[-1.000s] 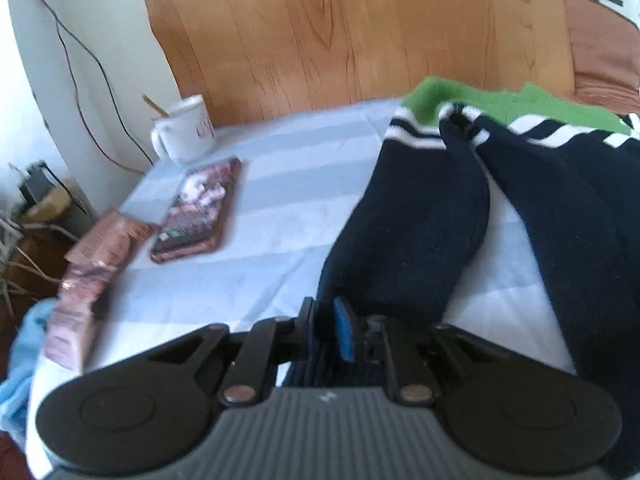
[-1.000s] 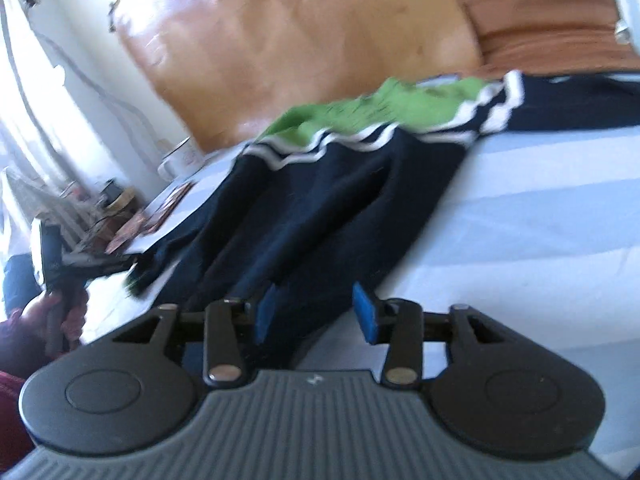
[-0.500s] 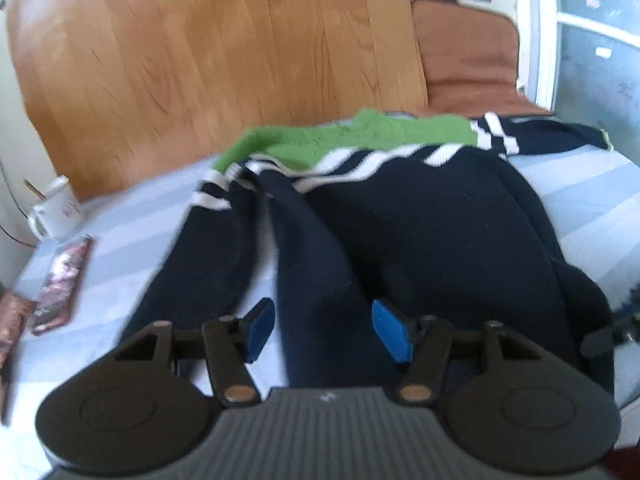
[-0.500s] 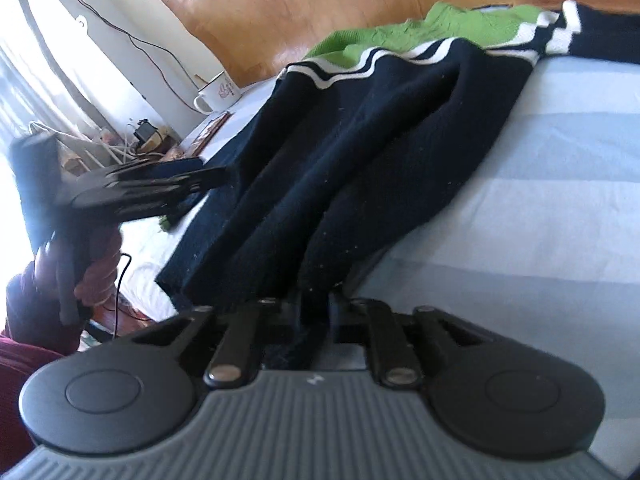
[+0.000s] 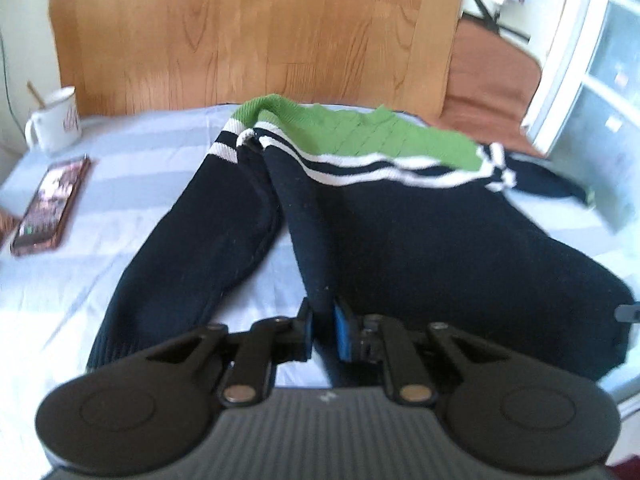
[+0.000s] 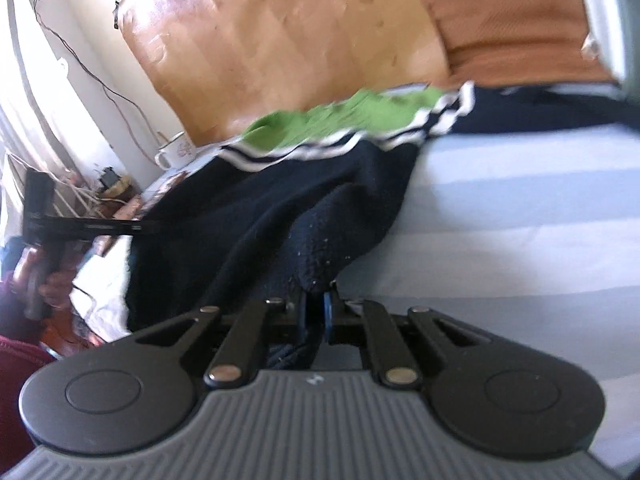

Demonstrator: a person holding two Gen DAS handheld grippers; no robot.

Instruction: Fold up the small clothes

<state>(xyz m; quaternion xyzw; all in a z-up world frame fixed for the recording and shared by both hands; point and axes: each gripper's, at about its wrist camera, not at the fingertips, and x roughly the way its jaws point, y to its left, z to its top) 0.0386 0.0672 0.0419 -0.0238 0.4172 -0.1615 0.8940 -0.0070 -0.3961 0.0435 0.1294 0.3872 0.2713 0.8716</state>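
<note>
A small navy sweater (image 5: 420, 240) with white stripes and a green top lies on the blue-striped bed sheet (image 5: 132, 168). Its left sleeve (image 5: 208, 240) lies spread to the left. My left gripper (image 5: 322, 330) is shut on the sweater's near left edge. In the right wrist view the sweater (image 6: 280, 208) bunches up toward my right gripper (image 6: 315, 314), which is shut on its near right hem. The left gripper (image 6: 92, 226) shows at the far left of that view, held by a hand.
A white mug (image 5: 54, 122) and a phone (image 5: 50, 204) lie on the sheet at the left. A wooden headboard (image 5: 260, 32) stands behind. An orange cushion (image 5: 488, 80) is at the back right. Cables and clutter (image 6: 108, 184) sit beside the bed.
My left gripper let go of the sleeve end, moved right, opened, and has now shut on the sweater's body edge. My right gripper shut on the hem half a second ago and stays shut.
</note>
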